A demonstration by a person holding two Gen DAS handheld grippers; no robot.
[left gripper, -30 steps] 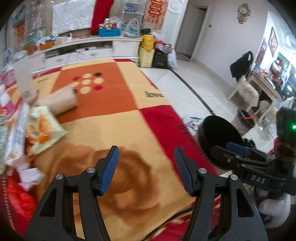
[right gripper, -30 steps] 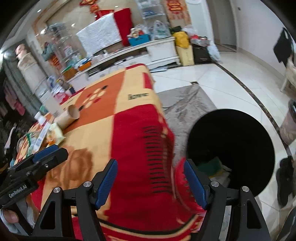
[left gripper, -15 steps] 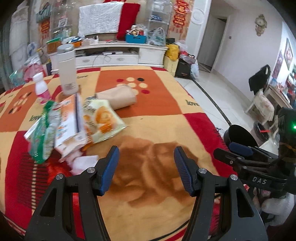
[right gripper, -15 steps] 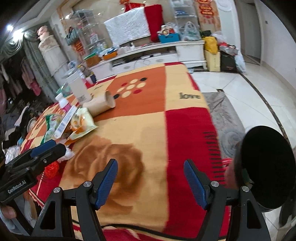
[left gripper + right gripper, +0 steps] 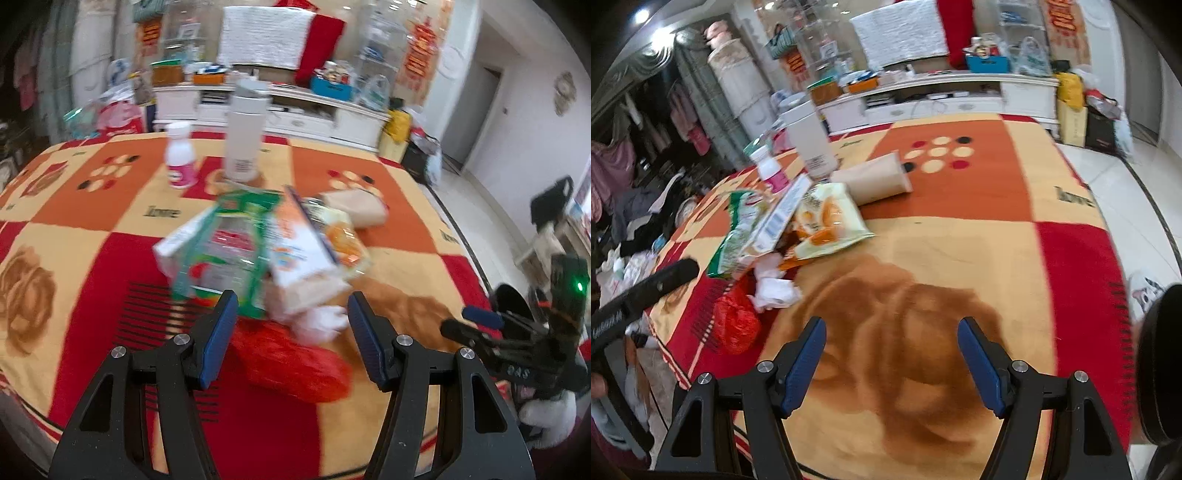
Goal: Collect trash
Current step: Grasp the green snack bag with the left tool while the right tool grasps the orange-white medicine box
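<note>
While both grippers hang open and empty over the tabletop (image 5: 960, 240), the trash pile (image 5: 266, 254) lies just ahead of the left gripper (image 5: 288, 328) (a red bag (image 5: 291, 365) between its fingers), well left of the right gripper (image 5: 892, 354).

Left tongs (image 5: 291, 325) and right tongs (image 5: 892, 352) both angled downward, jaws apart, gripping nothing
</note>
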